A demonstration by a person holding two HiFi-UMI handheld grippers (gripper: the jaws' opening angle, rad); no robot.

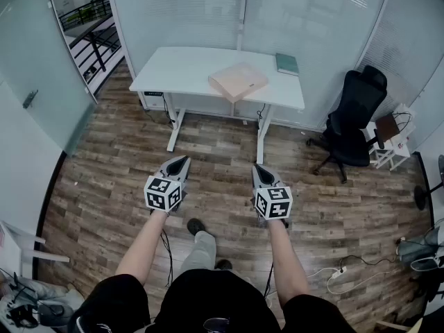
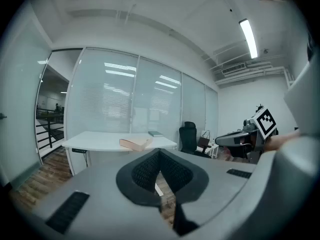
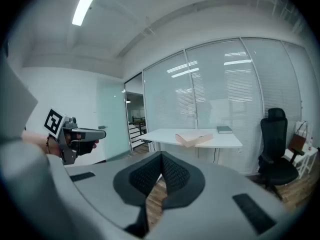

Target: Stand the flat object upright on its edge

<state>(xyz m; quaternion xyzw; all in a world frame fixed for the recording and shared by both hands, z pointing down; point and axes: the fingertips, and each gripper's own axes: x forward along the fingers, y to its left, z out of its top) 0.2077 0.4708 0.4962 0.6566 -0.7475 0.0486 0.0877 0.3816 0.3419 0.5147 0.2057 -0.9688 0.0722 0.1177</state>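
We are holding the left gripper [image 1: 183,159] and right gripper [image 1: 257,167], jaws together, empty, well short of the table [image 1: 177,71] bearing a box [image 1: 238,81] and book [image 1: 286,64]

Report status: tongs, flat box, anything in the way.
Left tongs and right tongs shut, empty. Tan flat box lies flat on white desk, far ahead. Office chair beside desk, off the path.

Path: we see open floor [image 1: 215,151] up to the table [image 1: 173,75] | top: left half free, flat box [image 1: 238,81] and book [image 1: 287,64] toward right | flank: chair [image 1: 354,123] right of table.
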